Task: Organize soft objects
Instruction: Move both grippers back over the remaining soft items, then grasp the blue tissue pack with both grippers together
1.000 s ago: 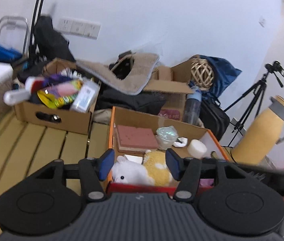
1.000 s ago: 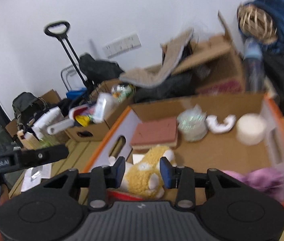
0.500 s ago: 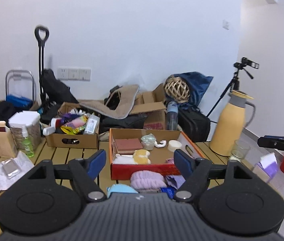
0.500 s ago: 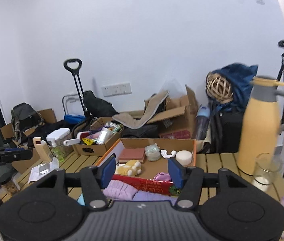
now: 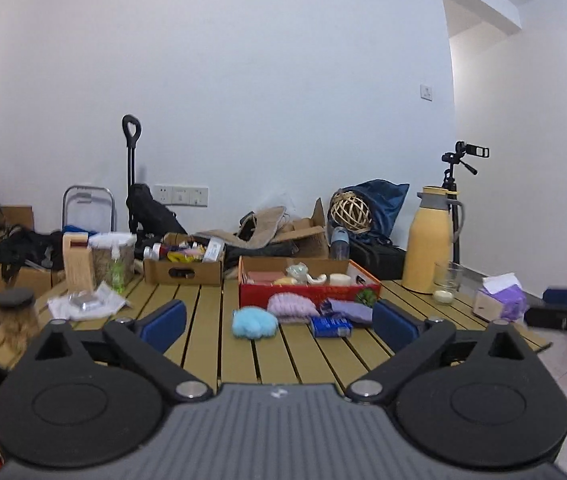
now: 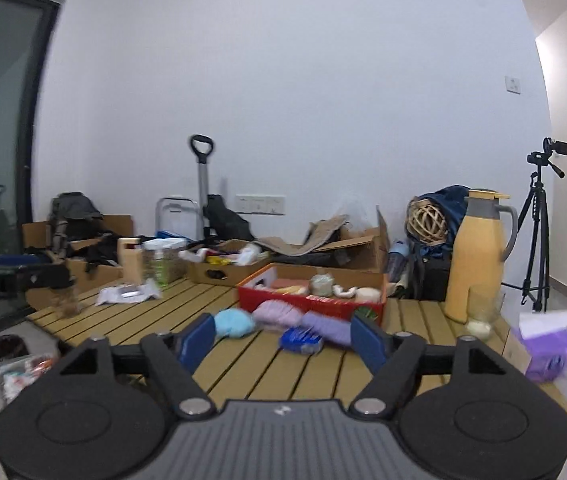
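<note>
A red-fronted cardboard box (image 5: pixel 307 291) stands mid-table with a yellow plush (image 5: pixel 283 280), a brown pad and small white items inside. In front of it lie a light blue fluffy ball (image 5: pixel 254 322), a lilac knitted piece (image 5: pixel 292 307), a purple cloth (image 5: pixel 349 310) and a blue packet (image 5: pixel 330 326). They also show in the right wrist view: box (image 6: pixel 311 303), blue ball (image 6: pixel 234 323), lilac piece (image 6: pixel 277 315). My left gripper (image 5: pixel 279 325) and right gripper (image 6: pixel 283 340) are open, empty, well back from the table's near edge.
A yellow thermos (image 5: pixel 432 240), a glass (image 5: pixel 447 280) and a purple tissue box (image 5: pixel 499 302) stand on the right. A brown box of bottles (image 5: pixel 183 266), a jar (image 5: pixel 15 316) and papers (image 5: pixel 83 306) are on the left. A tripod (image 6: pixel 539 232) stands behind.
Both grippers have pulled far back from the red box and opened wider. The yellow plush stays in the box. The whole table now shows.
</note>
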Available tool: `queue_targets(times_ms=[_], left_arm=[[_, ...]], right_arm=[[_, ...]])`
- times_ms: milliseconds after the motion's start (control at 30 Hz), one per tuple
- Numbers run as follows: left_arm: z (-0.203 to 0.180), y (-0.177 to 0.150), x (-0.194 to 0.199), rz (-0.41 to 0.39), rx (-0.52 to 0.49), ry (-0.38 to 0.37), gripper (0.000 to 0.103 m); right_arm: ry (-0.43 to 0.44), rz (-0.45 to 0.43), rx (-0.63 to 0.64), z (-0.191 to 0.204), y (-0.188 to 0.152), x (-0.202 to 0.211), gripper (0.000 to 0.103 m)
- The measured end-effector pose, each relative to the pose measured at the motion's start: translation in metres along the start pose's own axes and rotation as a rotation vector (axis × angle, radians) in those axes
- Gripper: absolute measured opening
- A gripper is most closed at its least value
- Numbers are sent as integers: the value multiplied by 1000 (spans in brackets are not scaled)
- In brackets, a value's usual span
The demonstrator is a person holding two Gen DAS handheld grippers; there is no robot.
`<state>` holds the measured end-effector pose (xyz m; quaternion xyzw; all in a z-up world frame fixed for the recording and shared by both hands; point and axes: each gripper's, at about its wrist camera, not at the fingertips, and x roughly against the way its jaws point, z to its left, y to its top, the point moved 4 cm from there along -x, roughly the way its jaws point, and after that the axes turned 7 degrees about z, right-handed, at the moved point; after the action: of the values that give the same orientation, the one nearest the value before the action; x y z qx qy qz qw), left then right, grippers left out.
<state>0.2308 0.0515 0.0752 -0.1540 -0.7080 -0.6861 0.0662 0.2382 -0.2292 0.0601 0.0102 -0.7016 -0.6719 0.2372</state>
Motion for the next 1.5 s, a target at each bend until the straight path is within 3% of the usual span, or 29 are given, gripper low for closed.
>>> queue_targets(times_ms=[100, 267, 400, 700, 867, 933, 1100, 1267, 1367, 1500], left_arm=[[5, -8, 7, 16, 12, 17, 102], [12, -5, -10, 25, 29, 23, 103], [15, -13, -43, 82, 45, 9, 103], [-1, -21, -188, 249, 37, -81, 101], [-17, -11, -286, 311, 6, -131, 79], [-15, -2, -322, 313, 8, -118, 74], [7, 3, -385, 316, 12, -72, 74], [37, -15, -417, 290, 16, 126, 76], [47, -28, -433, 389, 46, 96, 81], [59, -28, -436, 407, 125, 108, 85]], right_arm=[[60, 40, -6, 11, -25, 17, 78], [32, 78, -28, 8, -32, 5, 78], [22, 118, -53, 2, -40, -22, 77], [-9, 213, -166, -40, -48, -125, 73], [22, 268, -196, -65, -39, -212, 63], [44, 288, -205, -75, -34, -254, 59], [92, 341, -204, -93, -22, -338, 57], [114, 356, -213, -99, -23, -392, 57], [129, 365, -216, -93, -26, -410, 58], [119, 383, -158, -77, -27, -425, 68]])
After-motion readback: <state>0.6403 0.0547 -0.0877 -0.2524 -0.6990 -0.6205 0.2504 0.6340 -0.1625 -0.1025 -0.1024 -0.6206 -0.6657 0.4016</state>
